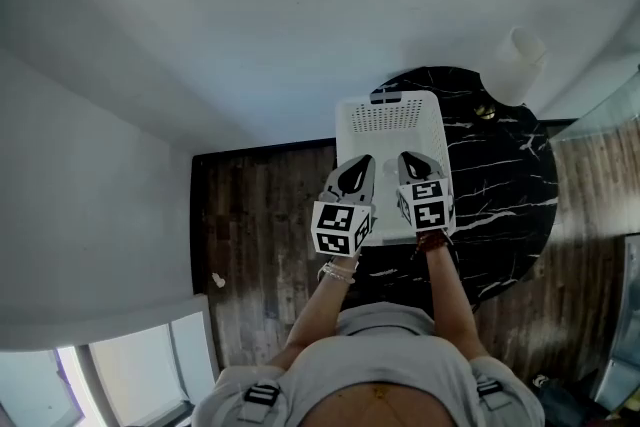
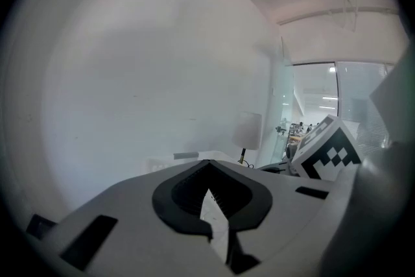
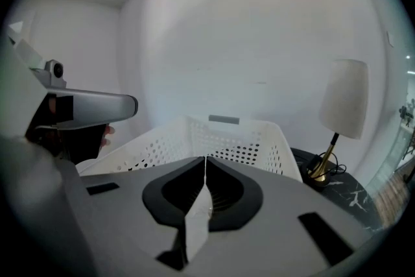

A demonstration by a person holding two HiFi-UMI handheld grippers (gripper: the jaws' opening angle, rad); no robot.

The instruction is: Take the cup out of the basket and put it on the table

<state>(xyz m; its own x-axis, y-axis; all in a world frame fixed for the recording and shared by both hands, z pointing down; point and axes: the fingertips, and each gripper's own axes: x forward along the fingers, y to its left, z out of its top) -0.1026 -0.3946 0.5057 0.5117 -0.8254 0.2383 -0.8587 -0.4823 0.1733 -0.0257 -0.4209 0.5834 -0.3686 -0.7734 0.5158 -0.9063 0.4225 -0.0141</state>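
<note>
A white perforated basket point(image 1: 392, 115) stands on the round black marble table point(image 1: 500, 190). No cup shows in any view; the basket's inside is hidden by the grippers and its walls. In the head view my left gripper point(image 1: 357, 162) and right gripper point(image 1: 411, 158) hover side by side over the basket's near half, pointing at its far end. Seen from the left gripper view, the left gripper point(image 2: 207, 164) has its tips together and nothing between them. My right gripper point(image 3: 205, 157) is shut and empty too, with the basket point(image 3: 194, 136) just beyond it.
A table lamp with a white shade point(image 1: 516, 63) and brass foot stands at the table's far right edge, beside the basket; the lamp point(image 3: 343, 100) also shows in the right gripper view. Dark wood floor point(image 1: 260, 225) lies to the left. A plain white wall is behind.
</note>
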